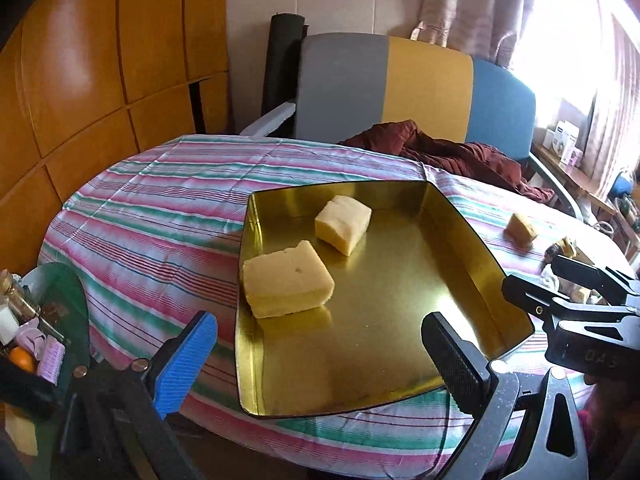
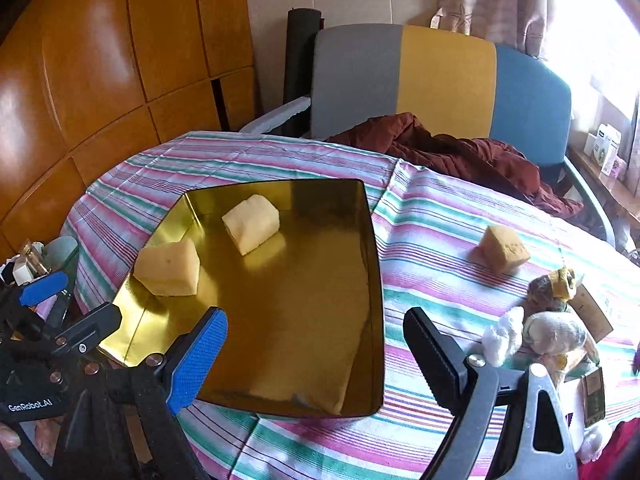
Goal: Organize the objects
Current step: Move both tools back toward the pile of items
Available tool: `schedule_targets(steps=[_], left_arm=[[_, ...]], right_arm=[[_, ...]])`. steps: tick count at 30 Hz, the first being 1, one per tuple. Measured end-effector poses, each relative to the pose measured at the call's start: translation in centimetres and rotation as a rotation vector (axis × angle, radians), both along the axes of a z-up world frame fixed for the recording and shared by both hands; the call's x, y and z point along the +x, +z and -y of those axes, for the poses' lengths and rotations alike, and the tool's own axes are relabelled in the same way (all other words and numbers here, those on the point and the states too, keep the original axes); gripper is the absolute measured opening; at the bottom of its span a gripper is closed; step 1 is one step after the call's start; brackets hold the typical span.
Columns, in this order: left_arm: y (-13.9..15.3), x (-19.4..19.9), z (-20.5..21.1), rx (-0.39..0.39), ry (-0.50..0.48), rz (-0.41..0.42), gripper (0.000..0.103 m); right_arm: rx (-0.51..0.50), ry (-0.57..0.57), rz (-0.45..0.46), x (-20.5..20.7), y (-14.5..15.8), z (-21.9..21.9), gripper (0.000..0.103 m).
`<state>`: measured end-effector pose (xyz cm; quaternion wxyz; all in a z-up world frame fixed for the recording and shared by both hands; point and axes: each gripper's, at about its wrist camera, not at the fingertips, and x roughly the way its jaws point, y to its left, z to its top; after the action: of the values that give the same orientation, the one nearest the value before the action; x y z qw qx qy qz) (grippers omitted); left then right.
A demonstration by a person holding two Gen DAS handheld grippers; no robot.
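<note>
From the left wrist, your left gripper [image 1: 320, 354] hung released over the gold tin tray [image 1: 472, 240] holding two foam blocks [image 1: 288, 280]. From the right wrist, your right gripper [image 2: 316, 354] was released too; the tan sponge block [image 2: 502, 249] on the striped tabletop [image 2: 432, 216] looked light and squashy, so you should pinch its flat sides.

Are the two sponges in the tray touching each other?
Apart. The left wrist view shows bare gold tray floor between the near sponge and the far sponge; the right wrist view agrees.

Small toys [image 2: 552, 320] by the table edge are too jumbled to identify
</note>
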<state>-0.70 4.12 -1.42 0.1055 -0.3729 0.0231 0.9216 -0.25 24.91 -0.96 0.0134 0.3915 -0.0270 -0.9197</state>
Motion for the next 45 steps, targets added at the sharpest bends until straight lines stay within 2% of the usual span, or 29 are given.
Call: schedule_targets(steps=[25, 38, 45], left_arm=[[-1.5, 0.5, -2.7, -0.027, -0.083, 0.052, 0.103], [-2.2, 0.3, -3.8, -0.022, -0.119, 0.082, 0.103], [-1.9, 0.8, -4.9, -0.02, -0.18, 0.074, 0.103]], right_arm=[[-0.019, -0.13, 0.004, 1.8, -1.0, -4.8, 0.091], [-0.046, -0.213, 0.067, 2.9, -2.6, -8.2, 0.091], [-0.057, -0.261, 0.089, 3.7, -3.1, -10.3, 0.091]])
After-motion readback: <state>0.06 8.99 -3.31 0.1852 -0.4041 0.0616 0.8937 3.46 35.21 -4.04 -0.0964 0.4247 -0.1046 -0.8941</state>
